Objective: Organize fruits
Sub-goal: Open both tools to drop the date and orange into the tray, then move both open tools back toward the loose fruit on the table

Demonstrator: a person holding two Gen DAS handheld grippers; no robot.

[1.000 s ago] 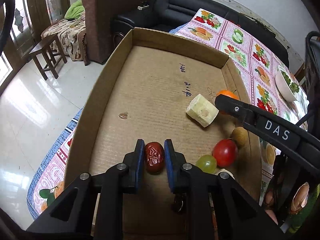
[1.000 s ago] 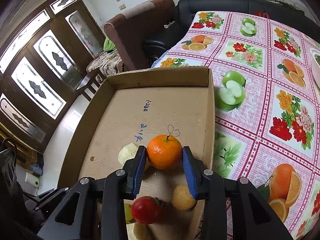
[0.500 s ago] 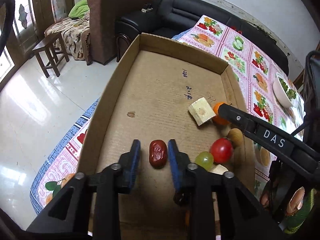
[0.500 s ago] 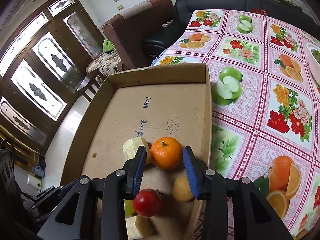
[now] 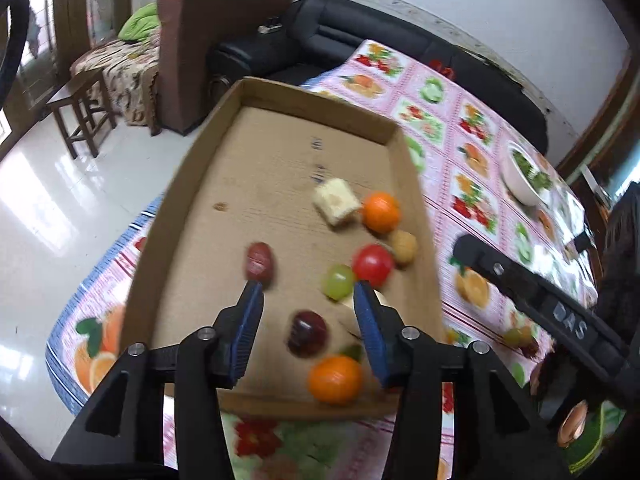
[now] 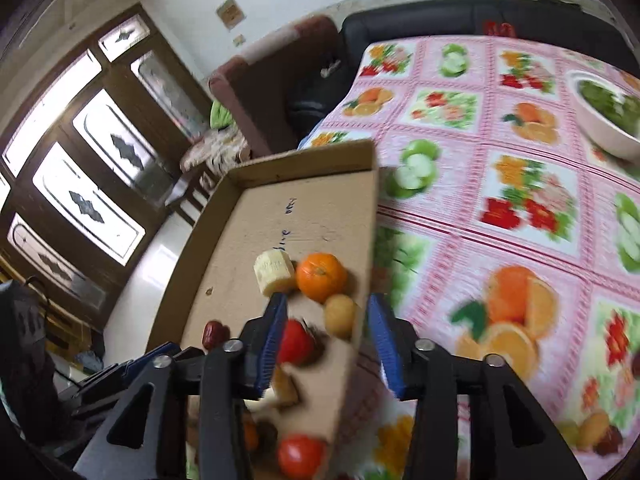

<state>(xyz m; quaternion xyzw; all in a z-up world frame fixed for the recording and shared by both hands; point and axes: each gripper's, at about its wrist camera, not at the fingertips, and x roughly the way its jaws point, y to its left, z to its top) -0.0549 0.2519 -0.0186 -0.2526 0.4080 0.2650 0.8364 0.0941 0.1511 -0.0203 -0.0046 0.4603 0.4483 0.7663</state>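
The left gripper (image 5: 308, 300) is opening, its 2 blue pads wide apart with nothing pressed between them; in its own view a dark plum (image 5: 307, 334) and an orange (image 5: 335, 379) show low in the gap, lying on the box (image 5: 168, 216) floor nearer than the tips, so both sit under the jaws rather than in them; just past the left pad's tip lies the date (image 5: 260, 262), clear of it, its long axis running roughly away from the gripper; off the right pad's tip sit a green grape (image 5: 338, 280) and a tomato (image 5: 373, 265), then a small tan fruit (image 5: 404, 246), then, farthest, a second orange (image 5: 381, 212) touching a pale chunk (image 5: 335, 201). The right gripper (image 6: 328, 336) is also opening and holds nothing; the box's right wall crosses its gap, tomato and tan fruit just inside it, with the second orange ahead of the left tip. Fruit not yet boxed lies on the tablecloth (image 6: 500, 160) to the right of the right gripper, a small heap (image 6: 592, 432) low at that edge, well apart from its pads; I judge the right hand the nearer for that heap, needing a swing rightward and down; the blur hides which pieces it holds.
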